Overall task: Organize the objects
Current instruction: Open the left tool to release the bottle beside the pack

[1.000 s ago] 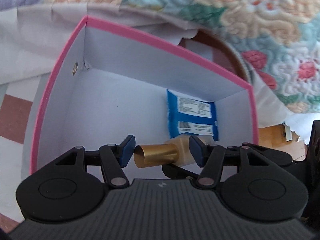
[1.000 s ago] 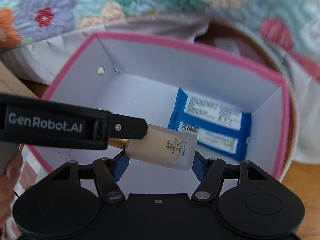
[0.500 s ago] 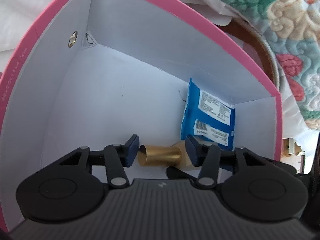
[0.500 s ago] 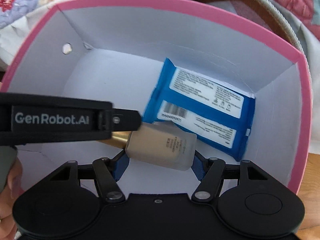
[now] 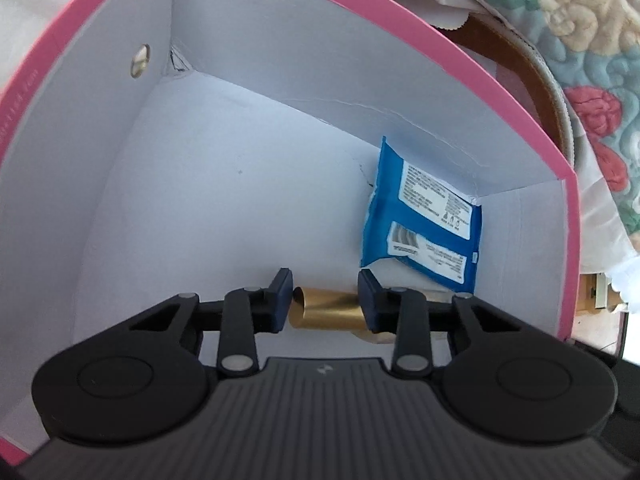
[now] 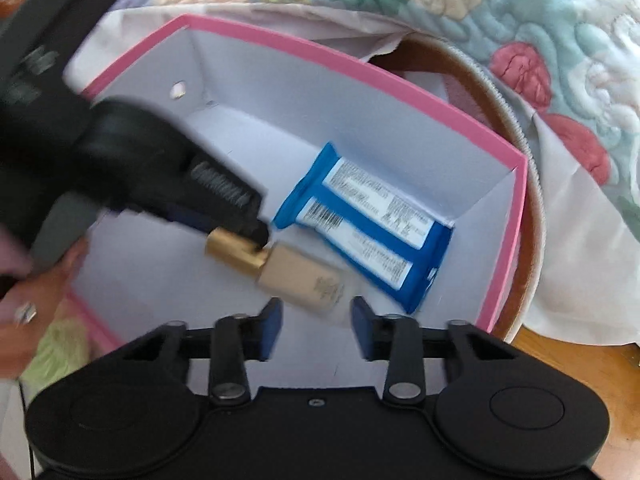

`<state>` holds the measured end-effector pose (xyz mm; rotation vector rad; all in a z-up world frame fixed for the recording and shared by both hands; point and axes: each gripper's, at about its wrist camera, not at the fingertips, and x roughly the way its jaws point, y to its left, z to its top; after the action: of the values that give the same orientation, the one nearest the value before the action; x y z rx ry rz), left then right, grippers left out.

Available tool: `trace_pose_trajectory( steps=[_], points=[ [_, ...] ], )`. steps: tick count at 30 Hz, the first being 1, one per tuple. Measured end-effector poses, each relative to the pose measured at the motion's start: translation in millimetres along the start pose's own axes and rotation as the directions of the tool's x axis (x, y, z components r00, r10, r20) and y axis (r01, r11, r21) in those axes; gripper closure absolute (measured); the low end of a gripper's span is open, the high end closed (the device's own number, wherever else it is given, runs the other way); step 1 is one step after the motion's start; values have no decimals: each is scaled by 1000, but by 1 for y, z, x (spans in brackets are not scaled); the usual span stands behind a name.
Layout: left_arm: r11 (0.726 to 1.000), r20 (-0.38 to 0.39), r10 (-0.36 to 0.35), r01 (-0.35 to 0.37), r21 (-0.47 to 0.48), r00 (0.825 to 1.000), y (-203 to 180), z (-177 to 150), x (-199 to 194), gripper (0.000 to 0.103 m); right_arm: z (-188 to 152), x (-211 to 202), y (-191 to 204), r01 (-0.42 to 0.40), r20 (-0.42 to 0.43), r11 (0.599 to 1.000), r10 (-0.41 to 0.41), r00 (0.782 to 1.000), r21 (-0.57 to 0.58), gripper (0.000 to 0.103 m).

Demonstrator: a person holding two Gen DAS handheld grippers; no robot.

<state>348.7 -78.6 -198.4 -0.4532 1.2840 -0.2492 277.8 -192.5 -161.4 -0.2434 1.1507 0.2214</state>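
Note:
A beige foundation bottle (image 6: 304, 280) with a gold cap (image 6: 234, 250) lies tilted inside a pink-rimmed white box (image 6: 352, 68). My left gripper (image 5: 326, 300) is low inside the box (image 5: 360, 12), jaws around the gold cap (image 5: 330, 312); a small gap shows at the left pad, so I cannot tell if it grips. In the right wrist view the left gripper (image 6: 252, 236) meets the cap. My right gripper (image 6: 316, 324) is open, pulled back just short of the bottle's base. A blue wipes packet (image 5: 424, 220) lies flat at the box's right side (image 6: 368, 224).
The box sits on a white cloth over a round wooden table (image 6: 528, 240). A floral quilt (image 6: 460, 0) lies behind it. A hand (image 6: 28, 312) holds the left gripper at the lower left.
My right gripper opened, let go of the bottle and drew back up. The left gripper carried the bottle lower into the box, beside the wipes packet.

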Motion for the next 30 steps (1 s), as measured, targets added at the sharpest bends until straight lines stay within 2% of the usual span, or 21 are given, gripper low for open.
trace_pose_trajectory(
  steps=[2,3,7,16,21,23,26,27,30],
  points=[
    [1000,-4,-9,9,-12,1000,-4,-3,2,68,4,0,-2,-7,15,1000,8,1000,-16,69],
    [1000,-5,-16,16,-21,1000,-5,-4,3,68,3,1,-6,-9,10,999,9,1000,-32,74],
    [997,-30,-62,61,-37,998,-8,-4,7,68,7,11,-8,-15,-52,999,13,999,-39,84],
    [996,-37,-83,82,-17,996,-6,-13,-5,69,20,15,-24,-45,-137,998,52,989,53,84],
    [997,-33,-38,40,72,999,-17,-24,-27,68,10,3,-28,-64,-89,993,73,993,99,84],
    [990,-45,-2,9,143,999,-24,-32,-39,61,4,-11,-26,-87,-61,993,92,994,83,82],
    [983,-24,25,-20,181,999,-18,-35,-63,61,-10,-38,-35,-147,41,985,143,989,95,82],
    [980,-11,30,-28,195,999,-14,-23,-72,60,-12,-44,-36,-150,61,984,145,988,99,82],
    [973,23,42,-46,226,999,-12,-22,-96,55,-23,-63,-37,-167,122,980,154,981,105,78]
  ],
)
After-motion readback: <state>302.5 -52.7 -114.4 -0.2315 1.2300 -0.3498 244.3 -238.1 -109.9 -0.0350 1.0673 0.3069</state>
